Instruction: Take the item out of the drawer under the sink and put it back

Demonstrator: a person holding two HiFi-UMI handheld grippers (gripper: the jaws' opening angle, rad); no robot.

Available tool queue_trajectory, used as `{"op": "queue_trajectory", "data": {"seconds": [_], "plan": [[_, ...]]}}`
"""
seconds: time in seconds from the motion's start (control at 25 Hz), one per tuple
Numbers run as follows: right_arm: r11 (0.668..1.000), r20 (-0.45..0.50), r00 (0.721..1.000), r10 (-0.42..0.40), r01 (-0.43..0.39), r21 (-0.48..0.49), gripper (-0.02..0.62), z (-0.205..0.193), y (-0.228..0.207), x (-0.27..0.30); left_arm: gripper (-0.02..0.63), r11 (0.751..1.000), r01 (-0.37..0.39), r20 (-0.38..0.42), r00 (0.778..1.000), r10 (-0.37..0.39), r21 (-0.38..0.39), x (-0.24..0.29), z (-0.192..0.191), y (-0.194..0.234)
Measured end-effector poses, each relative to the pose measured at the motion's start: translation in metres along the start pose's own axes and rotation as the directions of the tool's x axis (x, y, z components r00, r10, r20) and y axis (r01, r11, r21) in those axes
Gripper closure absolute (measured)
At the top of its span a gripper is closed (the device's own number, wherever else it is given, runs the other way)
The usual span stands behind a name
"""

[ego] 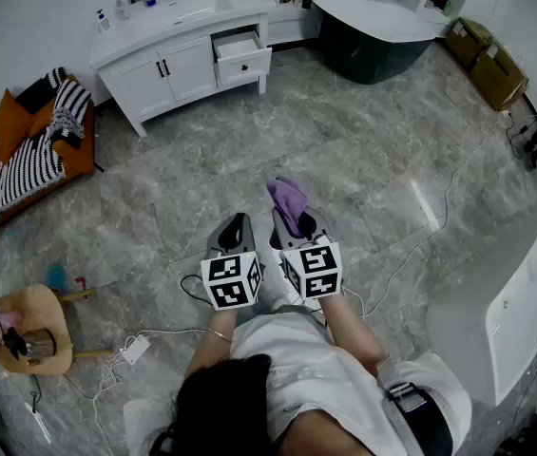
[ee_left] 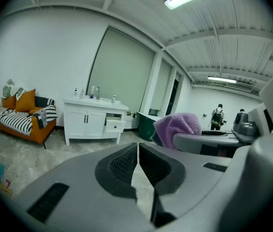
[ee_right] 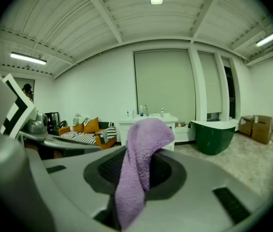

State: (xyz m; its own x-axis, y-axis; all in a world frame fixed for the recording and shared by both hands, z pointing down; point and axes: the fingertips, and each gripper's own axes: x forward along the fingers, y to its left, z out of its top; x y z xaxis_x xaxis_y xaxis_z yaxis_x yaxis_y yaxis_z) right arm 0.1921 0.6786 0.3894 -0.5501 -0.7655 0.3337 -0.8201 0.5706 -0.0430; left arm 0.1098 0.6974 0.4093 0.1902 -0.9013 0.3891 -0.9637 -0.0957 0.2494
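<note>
The right gripper (ee_right: pixel 137 175) is clamped on a purple towel (ee_right: pixel 143 144) that flops over its pads. The left gripper (ee_left: pixel 137 163) has its jaws pressed together. In the head view's upper centre, the vanity's (ego: pixel 154 74) drawer (ego: pixel 242 53) stands pulled out, its inside unreadable, across open marble floor (ego: pixel 278 141). Only the left gripper view catches a distant person (ee_left: pixel 217 116).

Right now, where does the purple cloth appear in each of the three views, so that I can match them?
Head view: the purple cloth is at the centre.
Left gripper view: the cloth is right of centre, at mid height.
Right gripper view: the cloth is central, hanging towards the bottom edge.
Shared landmark, in the same order: the white vanity with its open drawer is top left, left of centre, behind the cloth.
</note>
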Motion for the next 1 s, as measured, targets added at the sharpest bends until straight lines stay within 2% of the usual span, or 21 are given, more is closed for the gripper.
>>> {"op": "queue_trajectory", "data": {"seconds": [0.44,1.0], "plan": [[1.000,0.013,1.000,0.016,-0.016,0.003,0.485,0.003,0.004,-0.005,0.589,1.000,-0.010,0.017,1.000,0.010,-0.011,-0.006,0.000,-0.001],[0.999,0.011,0.999,0.033,-0.033,-0.002,0.482,-0.008,-0.010,-0.021,0.589,1.000,-0.007,0.034,0.999,0.008,-0.030,-0.003,-0.008,-0.026]]}}
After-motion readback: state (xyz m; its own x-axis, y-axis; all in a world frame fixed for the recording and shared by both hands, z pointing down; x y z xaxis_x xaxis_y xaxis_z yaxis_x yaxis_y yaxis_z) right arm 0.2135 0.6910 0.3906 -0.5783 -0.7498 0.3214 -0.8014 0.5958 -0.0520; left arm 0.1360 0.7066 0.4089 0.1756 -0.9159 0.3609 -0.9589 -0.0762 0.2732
